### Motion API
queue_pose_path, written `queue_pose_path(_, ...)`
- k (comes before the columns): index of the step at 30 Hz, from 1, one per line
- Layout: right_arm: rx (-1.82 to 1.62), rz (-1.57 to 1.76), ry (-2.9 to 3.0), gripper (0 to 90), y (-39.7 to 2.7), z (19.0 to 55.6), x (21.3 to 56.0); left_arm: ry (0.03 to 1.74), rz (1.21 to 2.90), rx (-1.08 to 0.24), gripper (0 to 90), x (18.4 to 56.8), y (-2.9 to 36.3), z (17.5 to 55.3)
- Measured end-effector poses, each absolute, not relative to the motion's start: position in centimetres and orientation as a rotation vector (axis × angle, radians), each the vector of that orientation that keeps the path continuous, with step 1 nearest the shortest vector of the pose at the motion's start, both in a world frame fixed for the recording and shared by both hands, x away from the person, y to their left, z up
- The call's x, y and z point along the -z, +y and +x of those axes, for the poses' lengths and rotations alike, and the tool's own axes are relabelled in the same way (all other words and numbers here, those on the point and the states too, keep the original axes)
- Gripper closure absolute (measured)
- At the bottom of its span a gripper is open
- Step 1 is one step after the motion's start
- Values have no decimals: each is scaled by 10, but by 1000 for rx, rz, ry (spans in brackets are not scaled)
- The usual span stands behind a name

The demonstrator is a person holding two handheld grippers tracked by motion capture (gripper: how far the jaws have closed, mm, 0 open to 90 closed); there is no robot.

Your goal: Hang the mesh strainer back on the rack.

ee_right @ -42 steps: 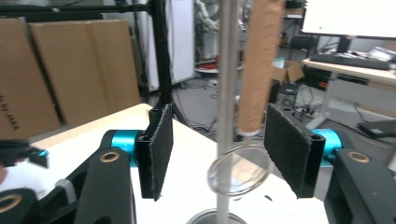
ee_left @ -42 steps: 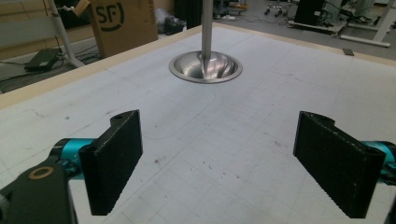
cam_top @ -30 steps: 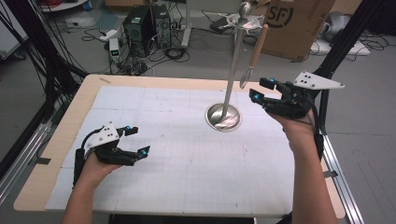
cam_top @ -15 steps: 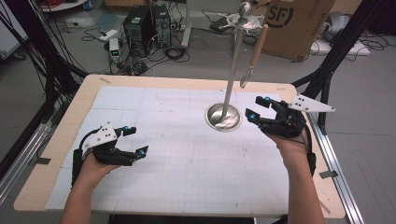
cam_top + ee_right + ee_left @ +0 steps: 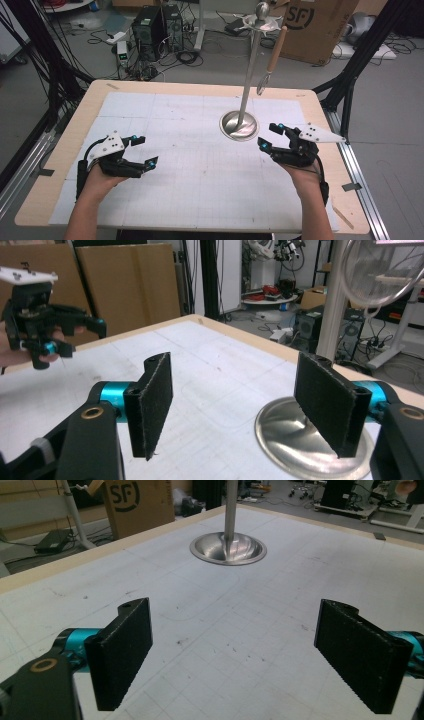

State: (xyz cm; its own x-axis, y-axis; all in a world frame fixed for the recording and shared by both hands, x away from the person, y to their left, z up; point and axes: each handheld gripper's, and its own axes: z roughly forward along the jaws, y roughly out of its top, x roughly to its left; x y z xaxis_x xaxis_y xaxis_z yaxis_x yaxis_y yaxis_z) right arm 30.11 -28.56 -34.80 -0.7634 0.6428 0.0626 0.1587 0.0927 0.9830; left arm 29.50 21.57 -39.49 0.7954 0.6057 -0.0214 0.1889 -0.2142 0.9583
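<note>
Here, my worktop [image 5: 75,145] is a pale wooden board with rounded corners, covered by a white gridded mat [image 5: 200,175] that bears a few small dark marks. Around it lies a grey floor strewn with cables, a black computer tower [image 5: 150,25] beyond the far edge, and black frame posts at both sides.

A metal stand [image 5: 240,125] rises from a round, shallow, shiny base on the right half of the mat, with nothing lying in that dish. From a hook at the top of its thin pole hangs a utensil with a wooden handle [image 5: 274,52], its metal end pointing down, clear of the mat.

A brown cardboard box [image 5: 315,25] behind the stand carries the letters "SF" in black.

My right claw [image 5: 270,137] hovers just beside the stand's base, low over the mat. Its jaws have just been opening and now stand wide with nothing between them. My left claw [image 5: 142,150] sits over the left half of the mat, well apart from the stand, its jaws also wide and holding nothing.
</note>
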Motion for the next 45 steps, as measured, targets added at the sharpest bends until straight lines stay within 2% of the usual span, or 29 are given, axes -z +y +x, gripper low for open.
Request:
queue_pose_path(25, -1681, 868, 2044, 222, -284, 287, 393, 622, 1756, -430, 160, 393, 219, 293)
queue_pose_path(45, -1643, 850, 2079, 209, -278, 286, 396, 623, 1760, -440, 160, 392, 220, 292)
